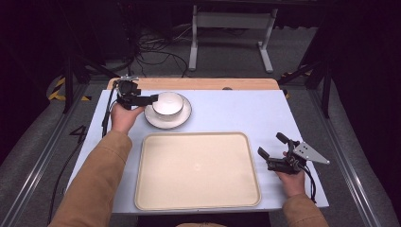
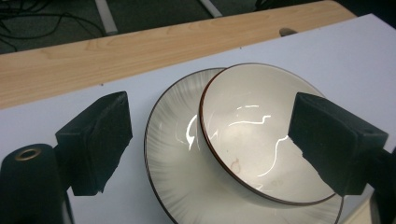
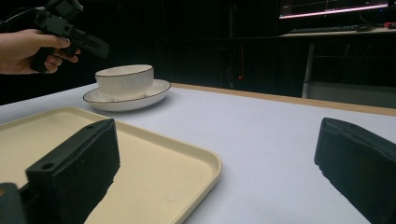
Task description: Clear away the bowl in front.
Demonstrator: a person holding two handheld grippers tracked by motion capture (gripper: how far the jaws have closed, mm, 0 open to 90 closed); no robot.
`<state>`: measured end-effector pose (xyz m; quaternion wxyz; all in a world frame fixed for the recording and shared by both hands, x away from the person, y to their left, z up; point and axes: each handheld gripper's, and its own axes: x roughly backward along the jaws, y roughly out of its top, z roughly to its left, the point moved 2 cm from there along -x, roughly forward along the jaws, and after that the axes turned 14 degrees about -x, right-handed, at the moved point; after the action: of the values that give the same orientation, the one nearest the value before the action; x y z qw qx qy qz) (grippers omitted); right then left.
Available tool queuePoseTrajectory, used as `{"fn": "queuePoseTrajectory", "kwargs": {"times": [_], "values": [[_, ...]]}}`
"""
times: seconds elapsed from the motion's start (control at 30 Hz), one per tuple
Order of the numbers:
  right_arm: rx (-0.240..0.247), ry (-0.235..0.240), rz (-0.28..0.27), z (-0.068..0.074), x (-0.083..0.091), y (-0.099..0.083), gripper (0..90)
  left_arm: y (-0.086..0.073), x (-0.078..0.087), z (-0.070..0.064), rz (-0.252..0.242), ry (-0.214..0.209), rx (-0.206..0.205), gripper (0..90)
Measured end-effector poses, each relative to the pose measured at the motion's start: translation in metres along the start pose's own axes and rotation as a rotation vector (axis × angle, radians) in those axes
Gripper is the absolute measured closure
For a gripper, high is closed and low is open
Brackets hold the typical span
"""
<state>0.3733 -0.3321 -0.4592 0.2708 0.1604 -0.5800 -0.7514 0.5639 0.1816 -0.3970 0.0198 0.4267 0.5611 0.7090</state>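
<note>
Just ahead of the left hand-held gripper (image 2: 210, 149), jaws apart, the bowl (image 2: 252, 135) sits on its plate (image 2: 173, 154).

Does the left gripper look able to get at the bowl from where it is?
Probably yes. The left gripper hangs open just above the bowl, which sits on the plate, with nothing between them.

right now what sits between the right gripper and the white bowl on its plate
Bare blue-white tabletop and the far right corner of the empty cream tray lie between the right gripper and the white bowl, seen in the right gripper view.
</note>
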Motion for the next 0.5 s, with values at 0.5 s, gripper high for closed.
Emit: {"fn": "queuePoseTrajectory", "kwargs": {"times": [0.5], "values": [[-0.012, 0.008, 0.002, 0.000, 0.000, 0.000, 0.8, -0.005, -0.016, -0.004, 0.092, -0.002, 0.043, 31.4]]}}
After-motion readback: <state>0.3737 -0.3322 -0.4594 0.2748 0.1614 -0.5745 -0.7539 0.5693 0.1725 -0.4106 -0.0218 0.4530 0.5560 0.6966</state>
